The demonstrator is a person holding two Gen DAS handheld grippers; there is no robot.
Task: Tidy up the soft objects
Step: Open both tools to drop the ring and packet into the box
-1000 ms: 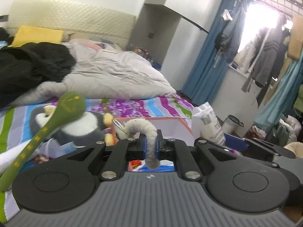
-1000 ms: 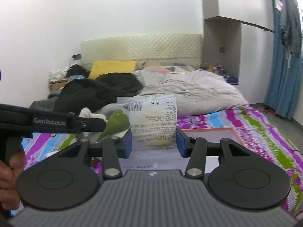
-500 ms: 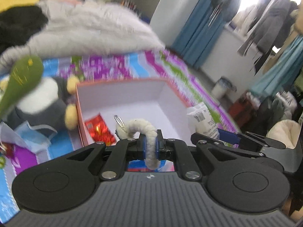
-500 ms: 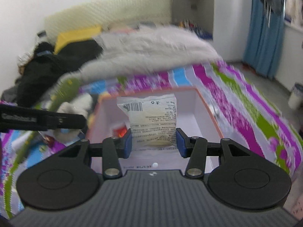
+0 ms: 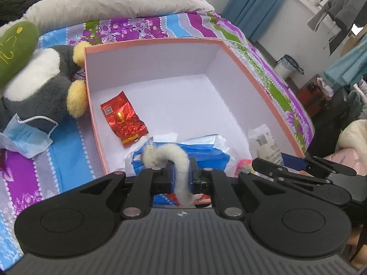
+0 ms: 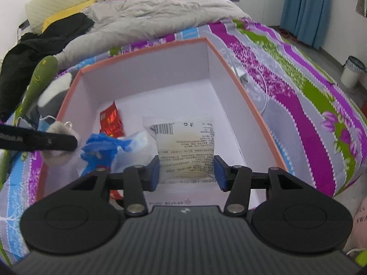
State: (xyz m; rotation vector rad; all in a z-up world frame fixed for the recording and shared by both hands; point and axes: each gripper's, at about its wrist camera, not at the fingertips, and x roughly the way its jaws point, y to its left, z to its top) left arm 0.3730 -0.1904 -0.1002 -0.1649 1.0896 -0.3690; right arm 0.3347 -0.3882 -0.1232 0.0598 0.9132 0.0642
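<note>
Drop-off time, looks like. Your left gripper [image 5: 181,175] is pinched narrow on the fuzzy white keychain [image 5: 177,160], bottom centre of frame, hanging over the box [image 5: 151,42]. Your right gripper [image 6: 186,171] squeezes the clear packet [image 6: 184,147] at a wider spread, mid-frame above the box floor. Next move is probably just lowering both and easing the jaws apart, clear of the blue plastic bag [image 6: 103,149] and red foil pouch [image 5: 122,119].

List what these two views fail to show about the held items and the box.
- Left wrist: lower end of the fuzzy white strip is hidden behind the left gripper.
- Right wrist: print on the clear packet is too small to read.
- Both: the box's near wall is hidden by the gripper bodies.
</note>
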